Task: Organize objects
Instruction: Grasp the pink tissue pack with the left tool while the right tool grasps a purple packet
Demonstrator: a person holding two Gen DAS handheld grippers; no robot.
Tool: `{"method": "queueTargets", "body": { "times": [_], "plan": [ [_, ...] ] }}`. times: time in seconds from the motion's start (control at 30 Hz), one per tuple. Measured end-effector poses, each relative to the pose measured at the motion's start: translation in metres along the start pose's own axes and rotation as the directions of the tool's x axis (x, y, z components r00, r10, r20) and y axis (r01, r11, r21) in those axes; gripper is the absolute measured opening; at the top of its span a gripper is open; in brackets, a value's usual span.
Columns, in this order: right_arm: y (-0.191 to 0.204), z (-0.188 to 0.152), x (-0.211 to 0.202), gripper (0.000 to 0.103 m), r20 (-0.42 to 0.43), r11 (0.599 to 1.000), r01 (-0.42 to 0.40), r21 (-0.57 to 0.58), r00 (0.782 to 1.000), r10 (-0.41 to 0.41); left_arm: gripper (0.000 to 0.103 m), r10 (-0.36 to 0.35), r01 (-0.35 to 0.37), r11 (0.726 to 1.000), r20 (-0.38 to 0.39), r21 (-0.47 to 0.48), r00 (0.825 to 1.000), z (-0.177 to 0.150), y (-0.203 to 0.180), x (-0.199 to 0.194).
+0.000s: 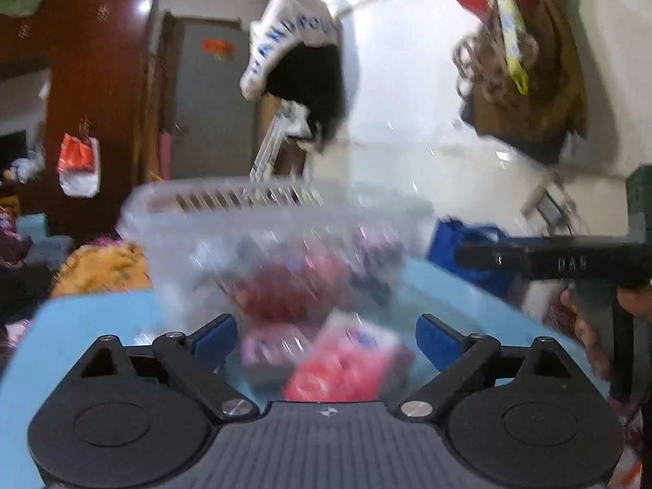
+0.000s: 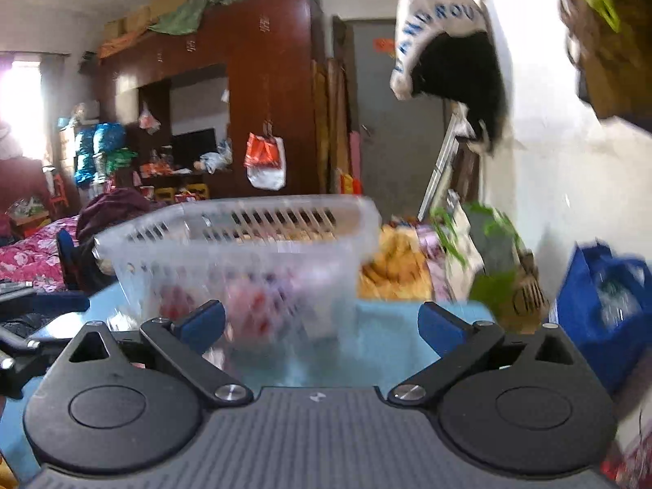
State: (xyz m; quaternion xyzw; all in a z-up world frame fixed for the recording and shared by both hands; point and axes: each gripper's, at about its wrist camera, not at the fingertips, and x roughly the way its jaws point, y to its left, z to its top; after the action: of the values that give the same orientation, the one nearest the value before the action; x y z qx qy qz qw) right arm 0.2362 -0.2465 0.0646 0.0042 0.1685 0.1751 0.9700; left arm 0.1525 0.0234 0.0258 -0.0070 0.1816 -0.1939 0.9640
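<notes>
A clear slotted plastic basket (image 1: 261, 220) stands on a light blue table (image 1: 81, 326), with red and purple packets inside, blurred. A pink-red packet (image 1: 346, 362) and a purple packet (image 1: 273, 350) lie on the table in front of it, between the blue pads of my open left gripper (image 1: 326, 338). My right gripper (image 2: 322, 322) is open and empty, facing the same basket (image 2: 244, 236) from its right side. Part of the right gripper's black body (image 1: 550, 263) shows at the right in the left wrist view.
A blue bag (image 2: 603, 305) sits right of the table (image 2: 387, 326). Bags hang on the white wall (image 1: 407, 81). A dark wooden wardrobe (image 2: 265, 81), a grey door and a cluttered bed lie beyond. A green plant (image 2: 489, 252) stands near the wall.
</notes>
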Motion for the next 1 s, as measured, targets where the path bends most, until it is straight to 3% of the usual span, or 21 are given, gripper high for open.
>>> {"method": "queueTargets", "body": {
  "times": [0.27, 0.37, 0.43, 0.6, 0.77, 0.83, 0.93, 1.0],
  "plan": [
    [-0.012, -0.007, 0.009, 0.103, -0.035, 0.998, -0.020, 0.053, 0.999, 0.022, 0.096, 0.002, 0.006, 0.998, -0.146, 0.056, 0.989, -0.010, -0.009, 0.034],
    [-0.012, -0.010, 0.011, 0.103, -0.052, 0.998, -0.018, 0.060, 0.998, 0.021, 0.091, 0.008, -0.002, 0.999, -0.195, 0.034, 0.981, -0.010, -0.005, 0.043],
    [-0.009, -0.015, 0.012, 0.103, -0.060, 0.998, -0.028, 0.063, 0.998, 0.032, 0.071, -0.001, 0.005, 1.000, -0.208, 0.018, 0.978, -0.013, -0.002, 0.043],
    [0.013, -0.026, 0.022, 0.103, -0.116, 0.997, -0.072, 0.014, 0.991, 0.073, 0.069, 0.015, -0.013, 1.000, -0.147, 0.011, 0.989, -0.015, 0.008, 0.024],
    [0.038, -0.027, 0.036, 0.102, -0.189, 0.989, -0.147, -0.015, 0.972, 0.142, 0.069, 0.047, -0.052, 0.997, -0.093, -0.055, 0.995, -0.016, 0.039, 0.003],
    [0.048, -0.026, 0.040, 0.097, -0.204, 0.986, -0.163, -0.040, 0.967, 0.152, 0.069, 0.050, -0.057, 0.996, -0.091, -0.075, 0.995, -0.016, 0.048, 0.002],
    [0.064, -0.028, 0.048, 0.086, -0.219, 0.985, -0.117, -0.127, 0.972, 0.087, 0.070, 0.030, -0.039, 0.994, -0.088, -0.104, 0.996, -0.017, 0.053, 0.003],
    [0.067, -0.029, 0.053, 0.071, -0.250, 0.983, -0.127, -0.131, 0.964, 0.091, 0.070, 0.024, -0.033, 0.995, -0.083, -0.097, 0.996, -0.018, 0.052, 0.002]
  ]
}}
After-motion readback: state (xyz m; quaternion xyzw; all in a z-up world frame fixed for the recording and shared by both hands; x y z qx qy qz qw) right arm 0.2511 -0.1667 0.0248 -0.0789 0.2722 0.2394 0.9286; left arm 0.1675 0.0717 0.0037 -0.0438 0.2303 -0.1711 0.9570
